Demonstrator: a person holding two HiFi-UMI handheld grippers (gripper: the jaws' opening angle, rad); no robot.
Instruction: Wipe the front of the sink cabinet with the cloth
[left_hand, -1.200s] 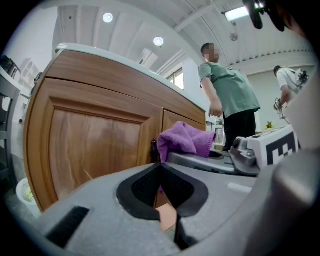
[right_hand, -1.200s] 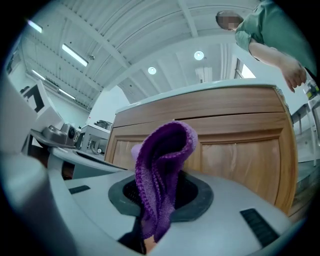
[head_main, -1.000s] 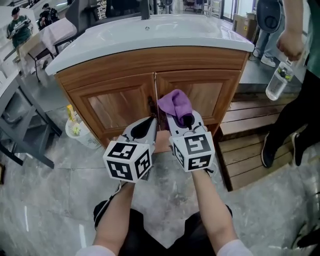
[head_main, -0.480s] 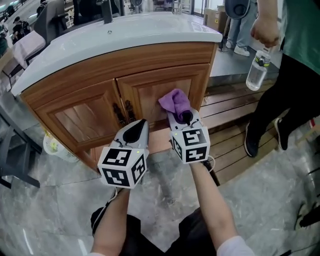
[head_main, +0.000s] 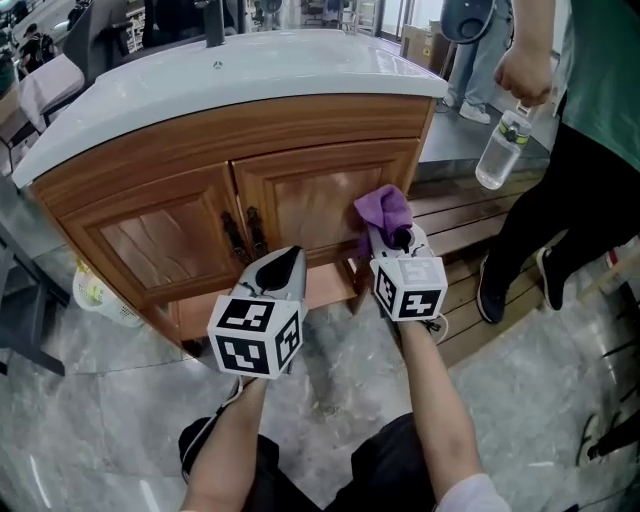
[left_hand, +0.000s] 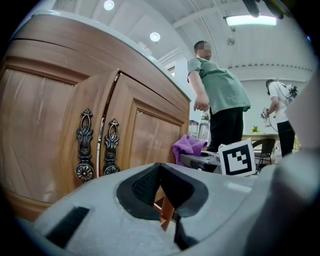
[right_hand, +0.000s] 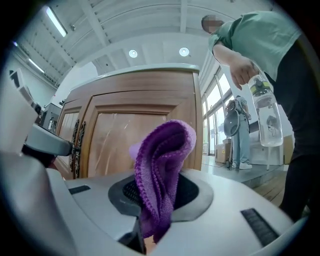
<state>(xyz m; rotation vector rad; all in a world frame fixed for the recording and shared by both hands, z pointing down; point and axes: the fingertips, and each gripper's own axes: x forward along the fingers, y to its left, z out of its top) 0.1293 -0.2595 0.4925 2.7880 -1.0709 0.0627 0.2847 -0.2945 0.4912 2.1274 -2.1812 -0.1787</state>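
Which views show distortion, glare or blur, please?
Left gripper view: strong fisheye bending, dark corners, ceiling lamp glaring. Right gripper view: same bending; the cloth is sharp. Head view: pale sheen on the sink top, little blur.

No words or numbers are showing legibly anywhere; the bottle (head_main: 497, 152) label is appearing too small to read.

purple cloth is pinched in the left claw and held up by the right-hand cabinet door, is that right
Not quite. The purple cloth is pinched in the right claw, not the left, as the right gripper view shows. The left claw holds nothing. The cloth is held up by the right-hand cabinet door, as you say.
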